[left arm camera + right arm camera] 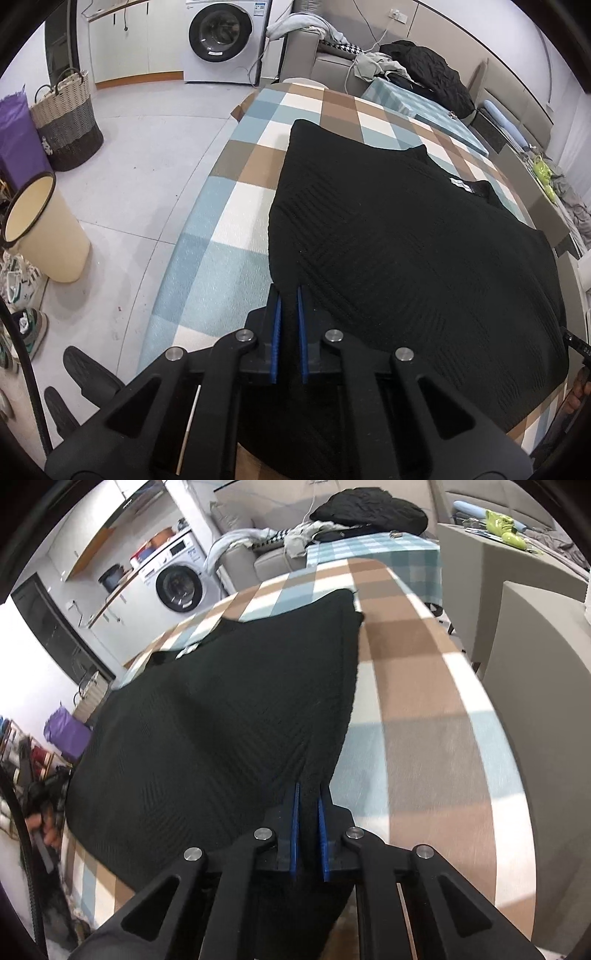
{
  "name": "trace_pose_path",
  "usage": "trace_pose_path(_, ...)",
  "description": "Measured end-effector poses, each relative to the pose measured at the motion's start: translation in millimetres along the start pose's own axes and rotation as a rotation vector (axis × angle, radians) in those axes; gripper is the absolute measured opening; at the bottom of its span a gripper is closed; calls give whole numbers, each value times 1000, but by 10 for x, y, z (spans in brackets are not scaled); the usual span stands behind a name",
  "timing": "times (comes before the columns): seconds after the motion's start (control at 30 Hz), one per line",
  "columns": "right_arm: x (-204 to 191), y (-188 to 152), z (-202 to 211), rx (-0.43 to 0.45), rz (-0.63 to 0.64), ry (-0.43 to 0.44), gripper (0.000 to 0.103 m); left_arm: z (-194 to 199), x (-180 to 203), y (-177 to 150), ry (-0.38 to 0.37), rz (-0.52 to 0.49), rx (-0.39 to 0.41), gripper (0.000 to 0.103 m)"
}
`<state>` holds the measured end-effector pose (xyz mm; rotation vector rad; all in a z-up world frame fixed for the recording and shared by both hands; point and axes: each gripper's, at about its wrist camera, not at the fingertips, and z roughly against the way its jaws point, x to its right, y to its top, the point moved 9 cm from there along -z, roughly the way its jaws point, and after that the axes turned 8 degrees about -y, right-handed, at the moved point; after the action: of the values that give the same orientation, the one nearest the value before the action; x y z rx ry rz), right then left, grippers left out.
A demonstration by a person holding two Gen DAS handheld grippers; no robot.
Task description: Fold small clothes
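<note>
Black knit top, lying flat on the checked table, collar and label at the far side, near hem hanging toward the person. Left gripper clenched on the near left hem corner; right gripper clenched on the near right corner. Likely purpose: both corners held so the hem lifts evenly and carries toward the collar in one fold.
</note>
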<state>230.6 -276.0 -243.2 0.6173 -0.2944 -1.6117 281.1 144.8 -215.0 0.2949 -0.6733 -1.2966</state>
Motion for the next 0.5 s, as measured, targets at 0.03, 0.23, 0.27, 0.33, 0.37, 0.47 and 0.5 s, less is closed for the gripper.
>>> trace_pose_path(0.03,6,-8,16,-4,-1,2,10,-5,8,9,-9,-2,-2,5)
trace_pose_path(0.23,193,415,65,91,-100,14,46,-35,7,32,-5,7,-16,19)
trace_pose_path(0.27,209,538,31,110,-103,11,46,-38,11,34,-8,9,-14,24)
trace_pose_path(0.33,231,741,-78,118,-99,-5,46,-30,11,40,-10,15,-6,30)
trace_pose_path(0.37,245,839,-145,124,-104,-18,46,-27,7,34,-6,16,-4,34)
trace_pose_path(0.47,248,1037,-324,123,-93,-56,46,-4,10,21,-10,29,5,34)
trace_pose_path(0.5,230,1080,-346,129,-82,-68,44,5,13,16,-11,29,6,34)
